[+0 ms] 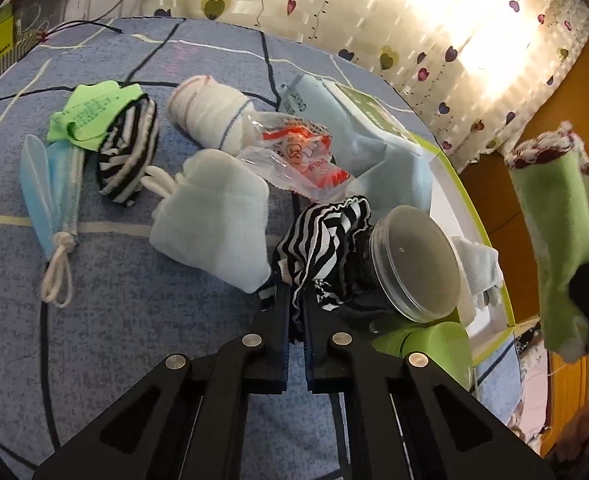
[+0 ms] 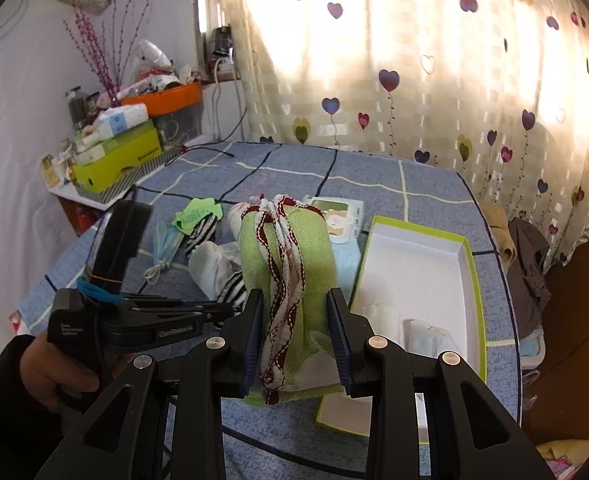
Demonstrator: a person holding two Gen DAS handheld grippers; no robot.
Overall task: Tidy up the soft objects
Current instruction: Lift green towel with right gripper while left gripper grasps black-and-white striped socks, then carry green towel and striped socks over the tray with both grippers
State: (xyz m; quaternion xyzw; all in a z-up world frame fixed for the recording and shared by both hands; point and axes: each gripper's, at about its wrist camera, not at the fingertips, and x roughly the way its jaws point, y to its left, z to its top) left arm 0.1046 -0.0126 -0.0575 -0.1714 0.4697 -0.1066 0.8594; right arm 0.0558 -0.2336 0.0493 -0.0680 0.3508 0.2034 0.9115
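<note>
Right now my left gripper is pinched almost fully closed on a fold of the black-and-white striped cloth, which sits bunched on the blue checked table just ahead of the fingers, touching a clear round lid on its right. My right gripper is partly open, clamped around the rolled green towel with its white-and-red trim; the roll stands upright between the pads, held above the table beside the green-edged white box. That box lies open on the right side of the table with a couple of pale cloths already in it. Further out on the table lie a second striped bundle, a green tag, a folded blue mask, a pale blue pouch, a white rolled sock and a crinkled plastic wrapper.
</note>
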